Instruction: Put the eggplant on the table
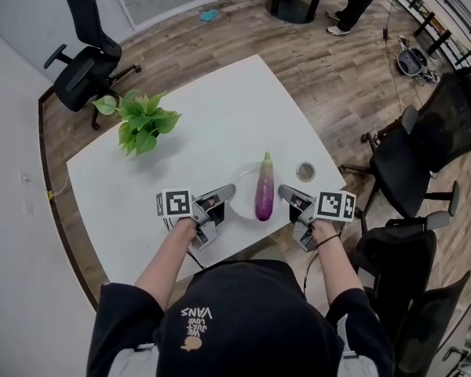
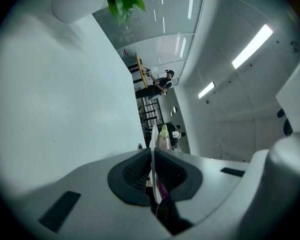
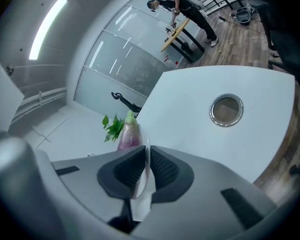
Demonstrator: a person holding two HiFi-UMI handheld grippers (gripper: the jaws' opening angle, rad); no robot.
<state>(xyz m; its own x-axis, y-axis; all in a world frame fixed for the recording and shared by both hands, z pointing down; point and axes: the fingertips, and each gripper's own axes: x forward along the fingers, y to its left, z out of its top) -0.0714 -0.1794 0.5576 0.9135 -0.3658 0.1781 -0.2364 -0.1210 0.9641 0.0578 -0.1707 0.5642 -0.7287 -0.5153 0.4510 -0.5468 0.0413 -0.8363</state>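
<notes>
1. The person's two forearms reach out over the near edge of the white table (image 1: 220,124), a gripper in each hand.
2. The left gripper (image 1: 224,195) has its jaws pressed together on the plate (image 1: 242,188) at the 9 o'clock side of the rim; the left gripper view shows the thin white rim pinched between the dark pads.
3. The right gripper (image 1: 287,194) is clamped the same way on the rim at 3 o'clock, the plate's edge caught between its pads.
4. The eggplant (image 1: 264,188) lies lengthwise on the plate between the two grippers, purple, with its green stem end pointing to 12 o'clock.
5. A small round metal-rimmed dish (image 1: 305,171) sits on the table just beside the plate, at 2 o'clock from it.
6. A leafy green plant (image 1: 141,120) stands on the table well apart, at 10 o'clock.
7. Beyond the table, on the wood floor, a black office chair (image 1: 86,53) stands at 11 o'clock, and more dark chairs (image 1: 424,155) at 3 o'clock.
</notes>
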